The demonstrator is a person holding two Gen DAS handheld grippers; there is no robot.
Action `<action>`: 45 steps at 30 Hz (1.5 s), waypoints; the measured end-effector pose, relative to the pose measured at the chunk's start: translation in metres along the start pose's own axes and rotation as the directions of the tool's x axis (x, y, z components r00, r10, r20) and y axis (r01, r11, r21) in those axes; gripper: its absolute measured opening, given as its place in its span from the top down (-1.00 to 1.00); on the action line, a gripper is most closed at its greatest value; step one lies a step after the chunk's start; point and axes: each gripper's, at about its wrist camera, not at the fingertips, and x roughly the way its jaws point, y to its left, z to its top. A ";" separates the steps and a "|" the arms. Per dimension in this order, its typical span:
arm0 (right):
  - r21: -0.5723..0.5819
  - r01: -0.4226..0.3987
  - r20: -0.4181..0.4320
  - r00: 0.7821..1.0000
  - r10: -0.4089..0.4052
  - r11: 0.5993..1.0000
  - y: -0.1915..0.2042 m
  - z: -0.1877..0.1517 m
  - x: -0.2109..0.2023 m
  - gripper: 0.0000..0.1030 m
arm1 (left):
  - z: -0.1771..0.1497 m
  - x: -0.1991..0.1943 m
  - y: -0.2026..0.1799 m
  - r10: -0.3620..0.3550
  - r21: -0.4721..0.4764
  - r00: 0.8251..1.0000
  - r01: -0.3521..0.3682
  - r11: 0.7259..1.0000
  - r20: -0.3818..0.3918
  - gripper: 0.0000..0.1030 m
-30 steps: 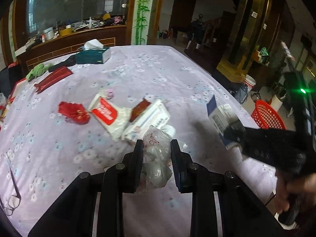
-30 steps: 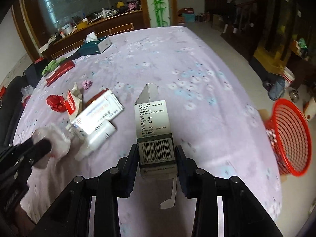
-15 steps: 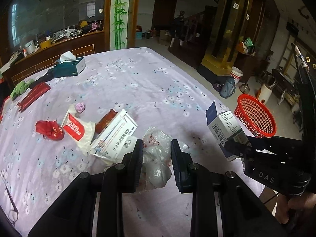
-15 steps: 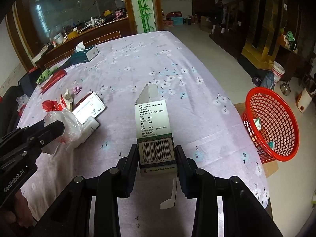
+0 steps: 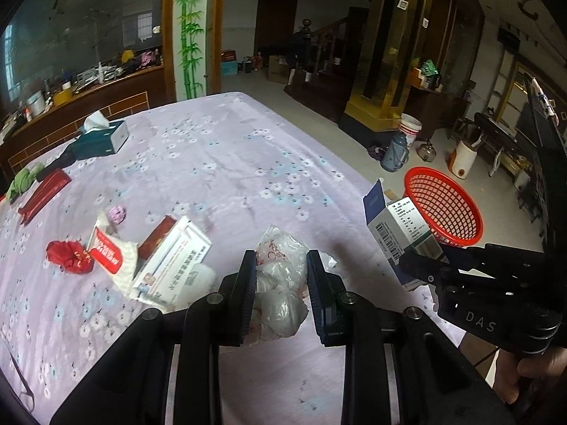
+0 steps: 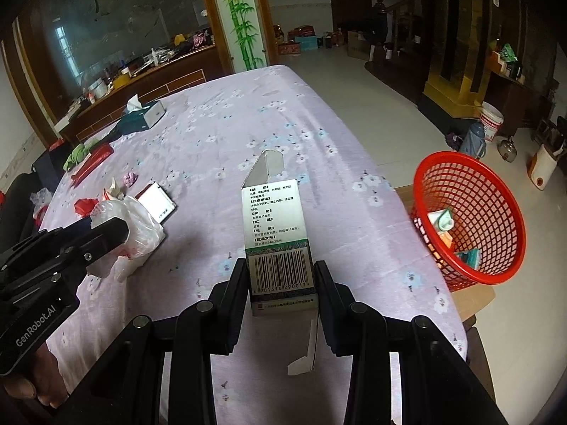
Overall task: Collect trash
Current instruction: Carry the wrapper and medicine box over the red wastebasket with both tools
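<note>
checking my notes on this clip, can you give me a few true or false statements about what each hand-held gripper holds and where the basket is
1. The left hand-held gripper is shut on a crumpled plastic bag. True.
2. The right hand-held gripper is open and holds nothing. False: it is shut on a white carton with a barcode.
3. The red basket is empty. False: a few pieces of trash lie in it.
4. The red basket sits off the table's right side. True.
5. A tissue box stands on the far part of the table. True.
</note>
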 end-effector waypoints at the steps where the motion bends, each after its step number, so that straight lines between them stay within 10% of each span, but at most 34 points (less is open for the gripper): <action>1: 0.004 0.001 0.001 1.000 -0.001 1.000 -0.003 -0.001 -0.002 0.24 | 0.001 0.000 -0.003 -0.003 0.004 1.000 0.003 1.000 0.000 0.49; 45: 0.106 -0.010 0.012 1.000 0.008 0.994 -0.073 -0.001 -0.017 0.24 | 0.021 0.022 -0.069 -0.072 0.073 0.997 0.073 0.995 -0.021 0.48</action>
